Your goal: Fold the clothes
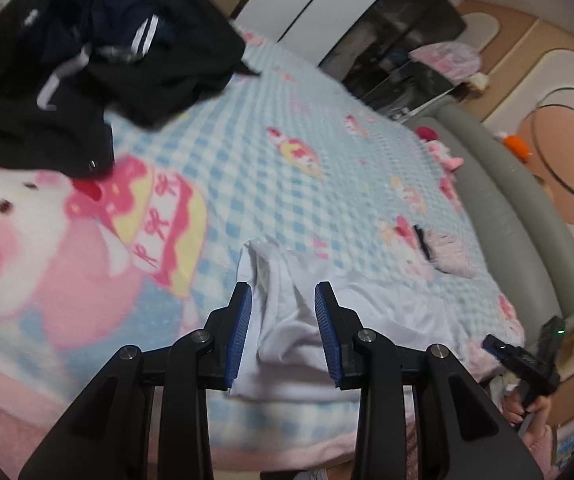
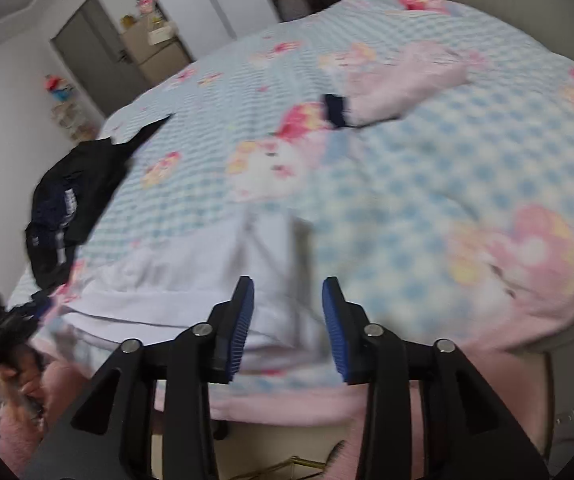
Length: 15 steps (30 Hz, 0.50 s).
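While spread over the near edge of the bed: white garment point(image 1: 287, 320), lower centre in both wrist views, partly doubled but rumpled, judged mid-fold. Left gripper point(image 1: 283, 332): jaws parted, cloth seen between them, no pinch visible. Right gripper point(image 2: 289, 328): jaws likewise parted above the garment's edge, nothing clamped. Upper left of the left view: heap of dark clothes point(image 1: 87, 60), unfolded, judged still to do. Right of centre: small pink garment point(image 1: 453, 254), apparently folded flat on the checked blanket point(image 1: 247, 140).
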### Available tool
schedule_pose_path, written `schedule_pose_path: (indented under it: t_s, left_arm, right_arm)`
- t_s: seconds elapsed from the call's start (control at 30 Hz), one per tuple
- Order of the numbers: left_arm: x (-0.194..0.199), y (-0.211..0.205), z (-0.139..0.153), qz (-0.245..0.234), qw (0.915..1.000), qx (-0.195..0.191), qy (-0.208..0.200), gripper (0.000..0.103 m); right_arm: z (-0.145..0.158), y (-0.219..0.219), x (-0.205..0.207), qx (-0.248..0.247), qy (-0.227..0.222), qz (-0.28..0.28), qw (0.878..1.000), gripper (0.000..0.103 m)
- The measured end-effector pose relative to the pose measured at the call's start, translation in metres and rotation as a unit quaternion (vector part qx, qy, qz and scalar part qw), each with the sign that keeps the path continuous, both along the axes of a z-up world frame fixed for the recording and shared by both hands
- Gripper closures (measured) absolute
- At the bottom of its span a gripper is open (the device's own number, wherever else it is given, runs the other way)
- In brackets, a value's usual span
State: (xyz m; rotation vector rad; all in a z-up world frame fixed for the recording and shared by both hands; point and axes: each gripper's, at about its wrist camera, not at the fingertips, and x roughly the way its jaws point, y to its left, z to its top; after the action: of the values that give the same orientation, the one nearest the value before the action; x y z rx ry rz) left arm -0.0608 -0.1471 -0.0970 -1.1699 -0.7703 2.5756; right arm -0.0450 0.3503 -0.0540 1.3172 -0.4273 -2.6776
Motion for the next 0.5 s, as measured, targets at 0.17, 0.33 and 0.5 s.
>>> schedule_pose_path:
  t_s: [0.17,0.33,0.5]
  left_arm:
    - [-0.003,0.04,-0.03,-0.039,0.9925,-0.099,-0.061,0.07]
    - [0.014,0.032,-0.034,-0.034,0.9926,-0.092,-0.071,0.066]
    - [0.022,0.01,-0.03,-0.025,0.9981,0.039,-0.041,0.07]
  right_arm:
    - [-0.021,-0.052,-0.027,0.052,-0.014,0.05,0.997,0.065]
    - [-0.066,-0.061,-0.02,0.086,-0.051,0.07,0.993,0.065]
    - [-0.069,-0.044,-0.003,0.083,-0.053,0.065,0.993,0.066]
